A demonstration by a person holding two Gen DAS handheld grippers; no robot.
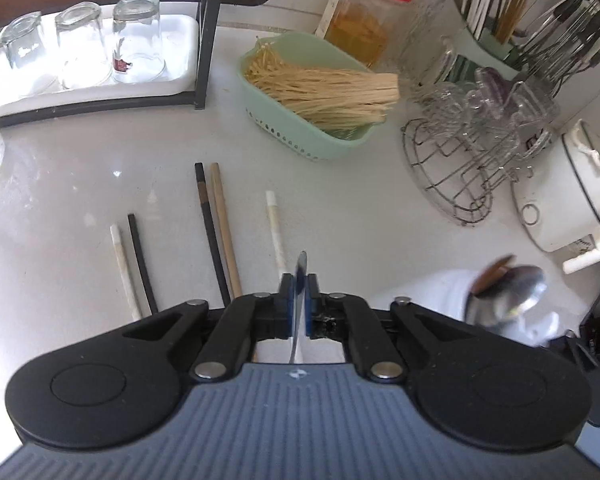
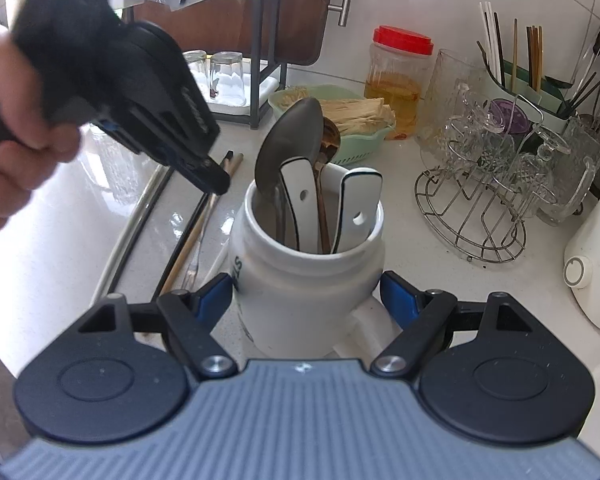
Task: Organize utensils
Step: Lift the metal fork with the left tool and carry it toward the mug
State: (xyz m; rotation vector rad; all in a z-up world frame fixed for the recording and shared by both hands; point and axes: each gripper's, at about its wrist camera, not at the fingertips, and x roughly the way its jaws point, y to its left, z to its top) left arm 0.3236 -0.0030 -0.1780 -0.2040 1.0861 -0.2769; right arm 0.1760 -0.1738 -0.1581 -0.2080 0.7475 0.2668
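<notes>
Left wrist view: left claw (image 1: pixel 299 300) is pinching a thin metal utensil (image 1: pixel 300 280) edge-on, with chopsticks (image 1: pixel 216 232) lying loose on the table (image 1: pixel 340 220) just beyond it.

Right wrist view: right claw (image 2: pixel 306 292) is clamped around the white jar (image 2: pixel 300 280) of spoons (image 2: pixel 288 148). That skinny grip could twist and drop the utensil onto the chopsticks.

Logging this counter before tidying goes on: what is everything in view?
white jar: one, white, between right gripper's pads
spoons: four, steel, brown, two white-handled, in jar
loose chopsticks: five, white, black, wood, on counter
basket: one, green, holding pale sticks
glasses: three, clear, upturned on tray
red-lidded jar: one, amber, at back
wire rack: one, steel, right side
left gripper: one, black, shut on thin metal utensil
right gripper: one, black, shut on white jar
</notes>
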